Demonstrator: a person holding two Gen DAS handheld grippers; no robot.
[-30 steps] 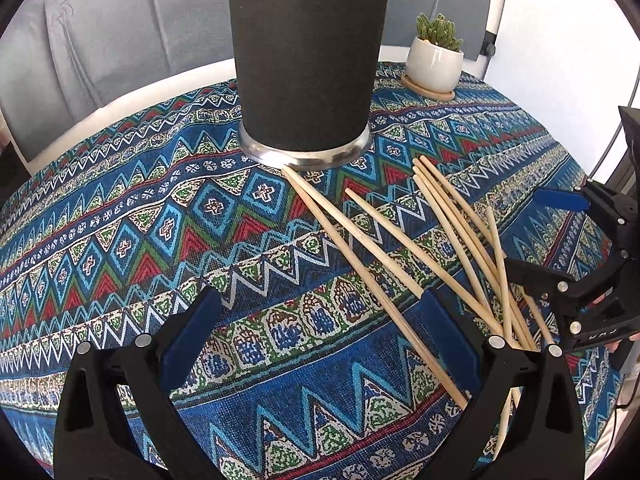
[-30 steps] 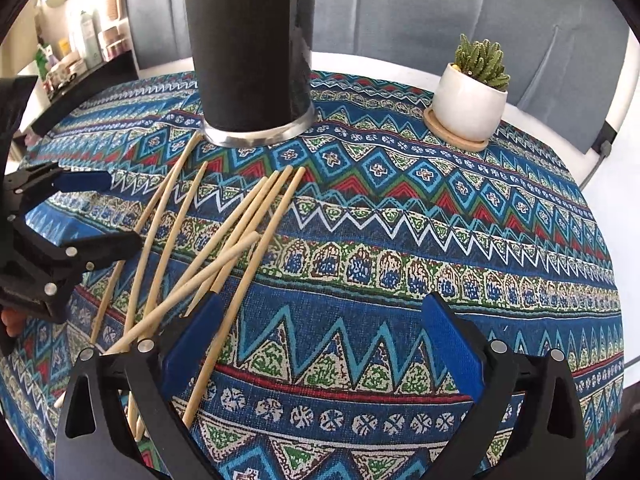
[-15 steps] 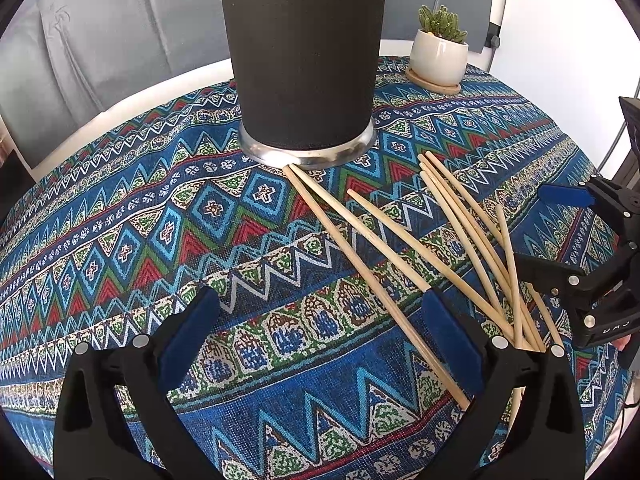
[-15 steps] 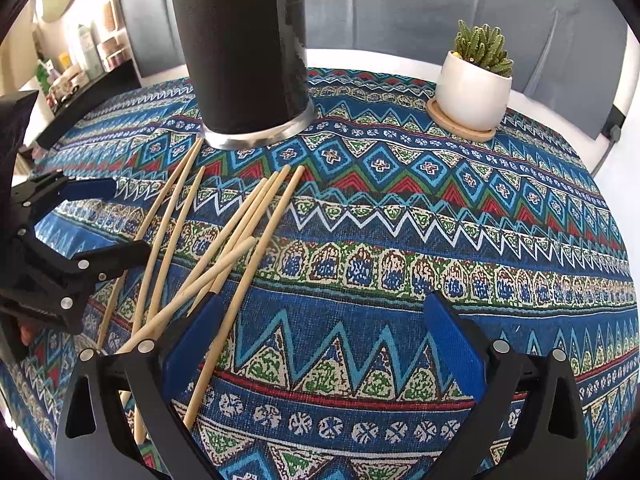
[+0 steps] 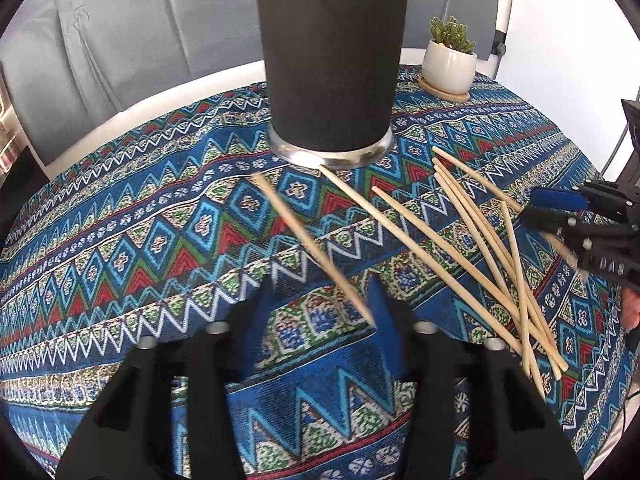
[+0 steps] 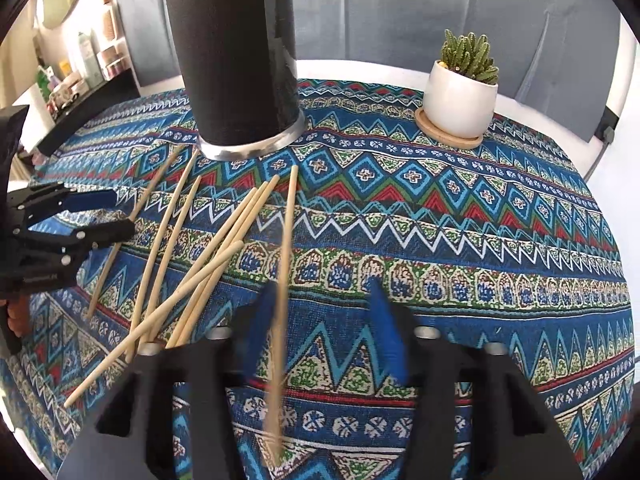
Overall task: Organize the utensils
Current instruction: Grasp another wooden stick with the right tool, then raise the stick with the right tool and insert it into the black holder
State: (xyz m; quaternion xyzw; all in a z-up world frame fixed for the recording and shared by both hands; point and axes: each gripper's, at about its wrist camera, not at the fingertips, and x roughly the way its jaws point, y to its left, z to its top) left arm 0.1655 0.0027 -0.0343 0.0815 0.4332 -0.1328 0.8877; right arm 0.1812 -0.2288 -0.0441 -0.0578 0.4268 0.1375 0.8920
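Several wooden chopsticks (image 5: 472, 240) lie fanned on the patterned cloth in front of a tall black holder (image 5: 332, 60); they also show in the right wrist view (image 6: 192, 264), below the holder (image 6: 236, 68). My left gripper (image 5: 320, 312) has its jaws half closed around the lower end of one blurred chopstick (image 5: 304, 236); whether they grip it I cannot tell. My right gripper (image 6: 320, 312) has its jaws half closed with another blurred chopstick (image 6: 284, 280) against the left pad; grip unclear. Each gripper appears in the other's view, the right one (image 5: 560, 212) and the left one (image 6: 104, 216).
A white pot with a cactus (image 6: 460, 96) stands on a wooden coaster at the back right of the round table (image 5: 120, 248). A grey sofa is behind it. Shelves with bottles (image 6: 80, 68) are at the far left.
Both grippers' jaws have narrowed from wide open to half closed. One chopstick has shifted left between the left jaws, and another has swung upright by the right gripper's left pad.
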